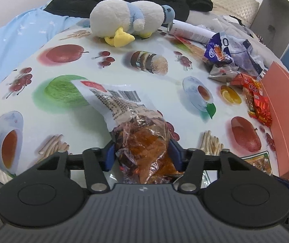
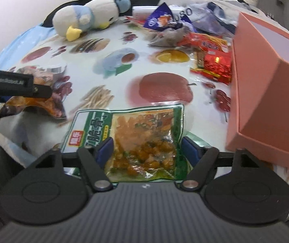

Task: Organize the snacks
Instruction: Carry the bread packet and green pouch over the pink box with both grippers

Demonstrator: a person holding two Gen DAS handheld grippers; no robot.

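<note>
Pickup step, both at once: left gripper [image 1: 142, 154] pinching the brown pack [image 1: 144, 141], right gripper [image 2: 144, 151] spread either side of the green pack [image 2: 142, 141] flat on the table [image 2: 107, 46]; next, probably closing, lifting, carrying to the pink box [image 2: 266, 93].

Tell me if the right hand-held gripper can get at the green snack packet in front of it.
Probably yes. The right hand-held gripper already straddles the green snack packet, which lies flat on the table with nothing on top. The pink box stands off to the side, clear of the jaws.
</note>
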